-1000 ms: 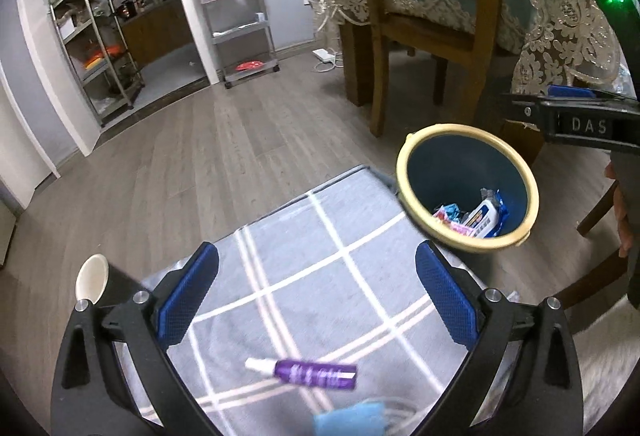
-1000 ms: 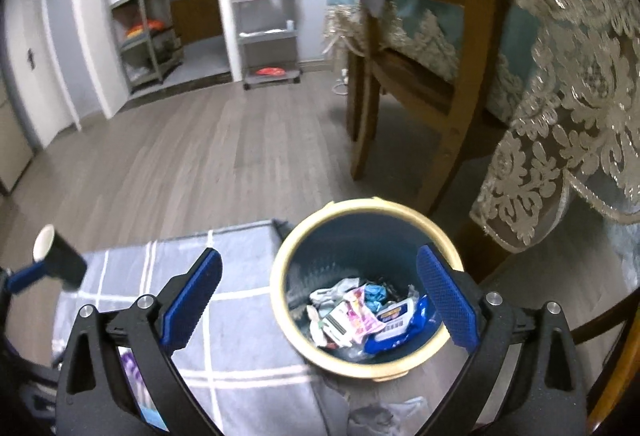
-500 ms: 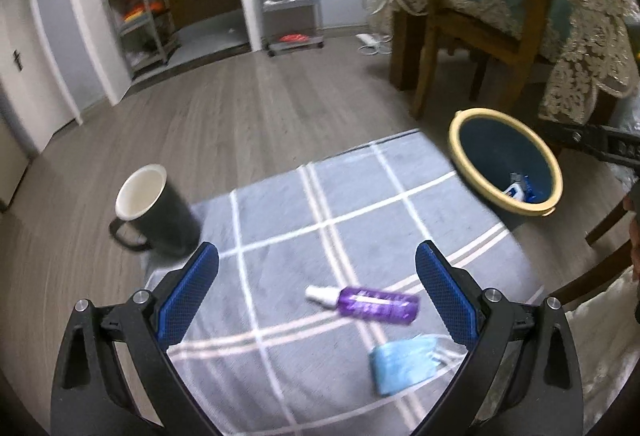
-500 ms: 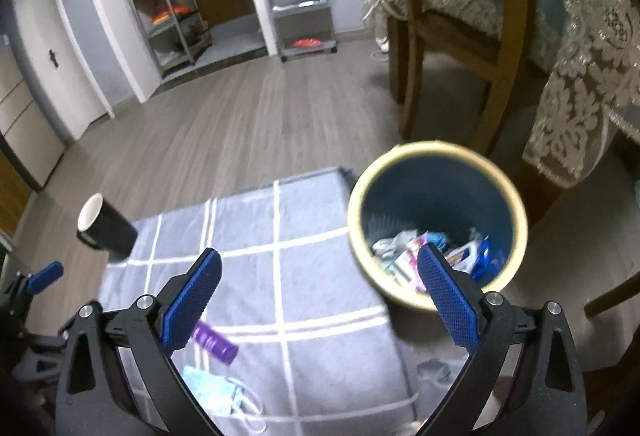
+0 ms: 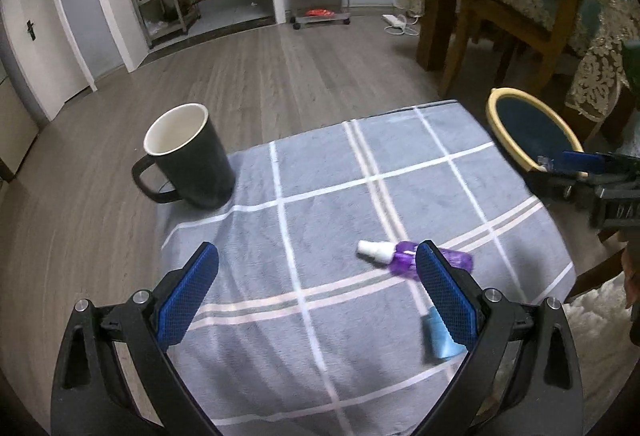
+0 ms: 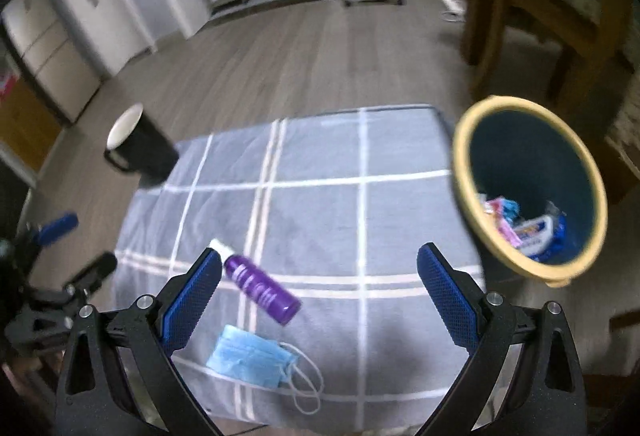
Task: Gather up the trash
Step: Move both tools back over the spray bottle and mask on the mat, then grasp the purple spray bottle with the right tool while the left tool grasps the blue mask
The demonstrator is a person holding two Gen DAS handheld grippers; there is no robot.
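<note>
Trash on the grey checked mat (image 6: 360, 204): a blue face mask (image 6: 250, 356) lies at 6 o'clock on it in the right wrist view, and a purple spray bottle (image 6: 260, 286) lies on its side just beyond the mask. The yellow-rimmed bin (image 6: 460, 172) stands off the mat's edge at 3 o'clock, holding wrappers. A black mug (image 5: 192, 156) sits at the mat's 10 o'clock corner. The left gripper (image 5: 316, 292) and the right gripper (image 6: 318, 294) both hang above the mat, fingers spread wide, holding nothing.
</note>
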